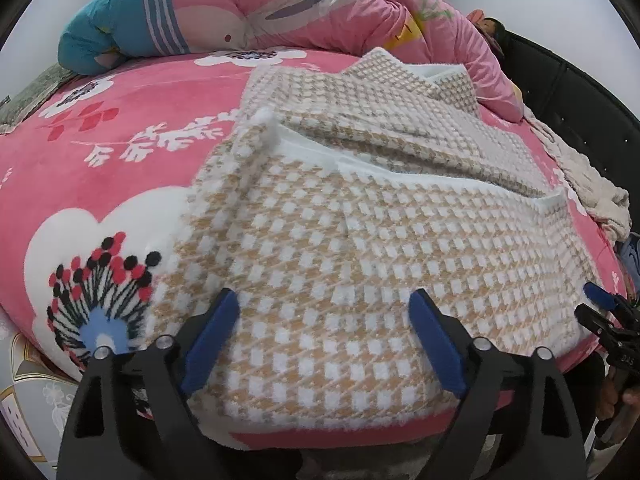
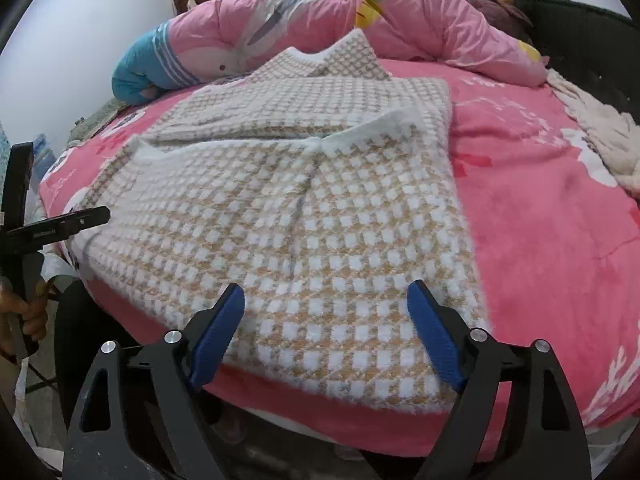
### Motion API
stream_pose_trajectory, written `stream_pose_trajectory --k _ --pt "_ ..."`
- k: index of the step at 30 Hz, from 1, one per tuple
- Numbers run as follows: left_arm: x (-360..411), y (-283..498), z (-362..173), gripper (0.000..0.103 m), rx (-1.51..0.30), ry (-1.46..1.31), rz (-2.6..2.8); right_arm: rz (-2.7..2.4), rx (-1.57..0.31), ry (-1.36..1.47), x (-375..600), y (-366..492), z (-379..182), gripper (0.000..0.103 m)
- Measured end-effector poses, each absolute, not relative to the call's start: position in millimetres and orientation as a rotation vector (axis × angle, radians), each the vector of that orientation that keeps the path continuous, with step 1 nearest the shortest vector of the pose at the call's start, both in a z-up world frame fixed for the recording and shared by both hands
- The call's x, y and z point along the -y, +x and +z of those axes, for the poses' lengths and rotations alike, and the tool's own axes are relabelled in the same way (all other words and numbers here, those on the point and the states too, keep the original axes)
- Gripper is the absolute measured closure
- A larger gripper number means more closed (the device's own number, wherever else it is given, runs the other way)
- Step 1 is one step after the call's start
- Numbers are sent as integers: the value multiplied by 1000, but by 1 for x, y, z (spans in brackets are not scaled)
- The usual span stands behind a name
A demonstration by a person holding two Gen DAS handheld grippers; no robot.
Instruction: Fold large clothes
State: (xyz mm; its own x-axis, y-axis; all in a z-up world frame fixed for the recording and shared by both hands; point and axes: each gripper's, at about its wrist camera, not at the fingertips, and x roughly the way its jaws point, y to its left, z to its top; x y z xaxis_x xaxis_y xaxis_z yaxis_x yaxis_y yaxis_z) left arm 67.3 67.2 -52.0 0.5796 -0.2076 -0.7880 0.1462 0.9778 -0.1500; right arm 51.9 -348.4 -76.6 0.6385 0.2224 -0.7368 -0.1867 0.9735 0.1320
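Both tongs released: left tongs (image 1: pixel 324 312) and right tongs (image 2: pixel 326 306) stand wide apart, blue pads clear of the fabric, nothing pinched. No earlier view, so only the present state counts. Checked garment (image 1: pixel 360 248), beige and white fuzzy knit, lies on the pink flowered bed cover (image 1: pixel 120 152), near edge of the bed, hem toward the person. Sleeves or side panels look already turned inward over the body, white lining showing at the fold lines; collar points toward the far side near the rolled pink duvet (image 1: pixel 280 4). Cream blanket (image 1: pixel 588 188) sits apart at the right edge.

Step in hand, as judged: between folds, side folds laid, tongs hovering over the hem. Next move likely calls for both tongs to drop onto the near hem corners, pinch through all layers, lift together and carry the hem toward the collar. Thick pile may slip; corners need a deep bite.
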Motion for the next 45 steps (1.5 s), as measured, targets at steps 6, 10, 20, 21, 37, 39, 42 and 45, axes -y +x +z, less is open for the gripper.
stream_pose_trajectory --k 6,10,20,21,37,39,42,45 --pt "-62 70 -52 7 -938 -69 -214 240 -847 61 349 52 -78 23" --pt "-62 71 -52 6 -940 -68 -214 238 -847 54 349 52 -79 22" --pt "-63 70 -52 6 -936 -89 -220 243 -850 73 350 50 -79 22" --pt "-63 70 -52 6 -936 -86 -220 242 -850 73 351 50 -79 22" --pt "-49 72 -59 5 -964 -28 -151 235 -851 82 350 51 -78 22" --pt "-48 73 -60 5 -968 -18 -143 234 -853 84 350 51 -78 22" --pt "-48 72 -60 5 -974 -20 -139 231 -856 88 350 51 -77 22" --pt "-48 74 -60 5 -989 -14 -139 225 -862 87 349 51 -77 22"
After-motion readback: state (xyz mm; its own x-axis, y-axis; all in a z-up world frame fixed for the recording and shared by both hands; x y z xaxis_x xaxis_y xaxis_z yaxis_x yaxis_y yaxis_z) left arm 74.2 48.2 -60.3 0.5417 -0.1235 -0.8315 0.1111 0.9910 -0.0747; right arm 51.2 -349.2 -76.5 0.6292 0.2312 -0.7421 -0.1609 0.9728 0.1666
